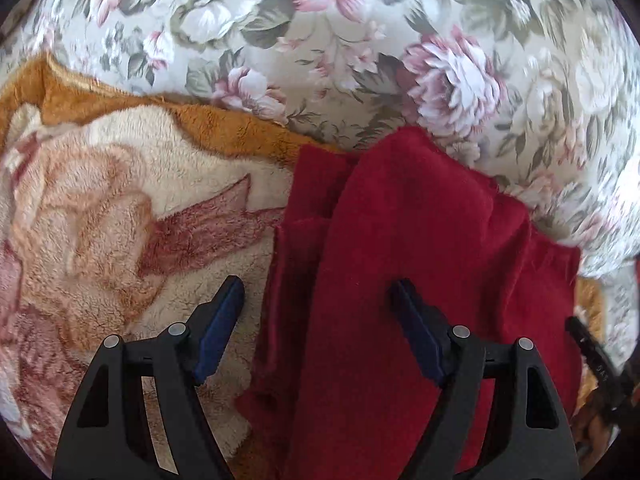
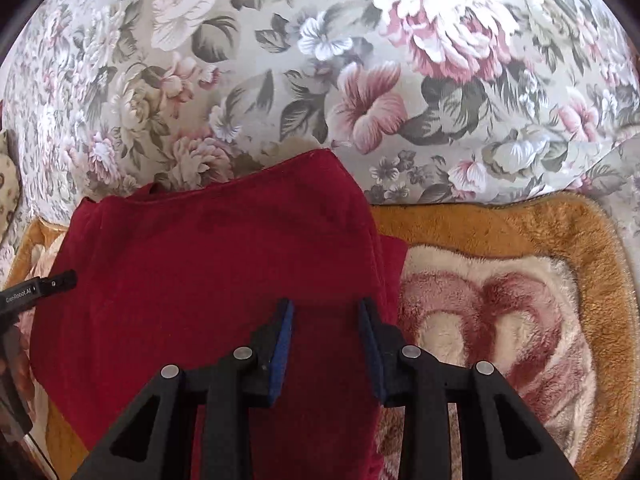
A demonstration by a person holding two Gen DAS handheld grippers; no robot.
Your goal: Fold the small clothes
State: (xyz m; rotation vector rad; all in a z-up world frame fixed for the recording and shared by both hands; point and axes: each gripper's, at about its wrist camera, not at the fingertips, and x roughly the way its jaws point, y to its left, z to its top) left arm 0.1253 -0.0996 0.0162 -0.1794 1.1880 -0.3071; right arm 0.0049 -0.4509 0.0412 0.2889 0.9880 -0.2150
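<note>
A dark red small garment [image 1: 400, 260] lies folded in layers on a plush orange-and-cream blanket [image 1: 120, 220]. My left gripper [image 1: 318, 292] is wide open above the garment's left edge, with one finger over the blanket and one over the red cloth. The garment also shows in the right wrist view [image 2: 208, 264]. My right gripper [image 2: 326, 310] is open with a narrower gap, over the garment's right side, holding nothing. The left gripper's body [image 2: 36, 292] shows at the left edge of the right wrist view.
A floral bedsheet [image 1: 360, 40] covers the surface beyond the blanket. The blanket [image 2: 500, 320] extends right of the garment, with an orange border [image 2: 560, 224]. The right gripper's body [image 1: 596, 356] shows at the right edge of the left wrist view.
</note>
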